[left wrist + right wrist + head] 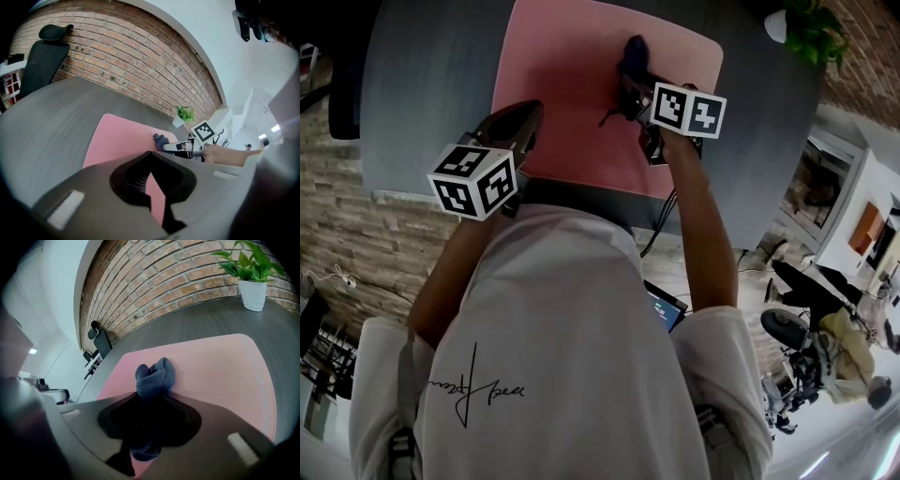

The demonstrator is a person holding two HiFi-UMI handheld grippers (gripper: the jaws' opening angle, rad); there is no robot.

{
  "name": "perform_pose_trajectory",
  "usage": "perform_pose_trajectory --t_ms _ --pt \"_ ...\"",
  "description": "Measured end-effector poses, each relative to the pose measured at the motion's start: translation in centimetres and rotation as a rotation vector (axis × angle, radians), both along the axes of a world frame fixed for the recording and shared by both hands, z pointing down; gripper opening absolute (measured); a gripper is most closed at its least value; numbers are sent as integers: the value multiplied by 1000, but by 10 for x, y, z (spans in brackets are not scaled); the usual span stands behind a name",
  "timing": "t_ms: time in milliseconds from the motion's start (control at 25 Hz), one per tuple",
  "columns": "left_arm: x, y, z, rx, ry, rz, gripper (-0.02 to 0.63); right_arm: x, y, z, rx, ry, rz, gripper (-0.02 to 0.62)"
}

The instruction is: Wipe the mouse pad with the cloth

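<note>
1. Head view: one pink mouse pad (pixel 572 84) lies on the grey table (pixel 422 84), with its near edge close to the table's near edge. Bare table runs along both of its sides. One dark cloth (pixel 634 52) sits on the pad near the far edge, right of middle, at the tip of the right gripper (pixel 630 73). The left gripper (pixel 525 117) rests over the pad's near left corner. Open pink lies between the two grippers.
2. Left gripper view: its jaws meet at the tips with nothing between them, and a sliver of pad (pixel 122 138) shows below them. Beyond are the cloth (pixel 161 139), one potted plant (pixel 185 114) and one chair (pixel 44 56).
3. Right gripper view: the jaws are clamped on the cloth (pixel 154 376), a blue-grey, soft, bunched fold pressed to the pad (pixel 220 366). Free pad stretches to the right, and the plant (pixel 251 273) stands well beyond the pad's far edge.
</note>
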State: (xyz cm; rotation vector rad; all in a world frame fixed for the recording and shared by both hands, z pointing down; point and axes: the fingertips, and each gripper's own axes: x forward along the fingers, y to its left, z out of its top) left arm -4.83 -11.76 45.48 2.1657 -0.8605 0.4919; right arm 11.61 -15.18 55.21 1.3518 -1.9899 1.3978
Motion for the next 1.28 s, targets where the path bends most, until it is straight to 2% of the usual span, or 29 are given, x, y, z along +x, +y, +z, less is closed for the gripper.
perform_pose_trajectory --t_ms 720,880,1120,1280 --pt "-43 7 -8 33 -9 -78 3 -37 -5 0 8 -28 -31 129" --pt "-52 7 -10 44 -12 -94 3 -45 -4 -1 24 -8 -45 129" --pt "-55 10 -16 63 -4 -89 3 -51 1 -10 45 -2 -36 129" --pt "-55 11 -22 107 -28 -65 3 -54 8 -17 60 1 -24 129"
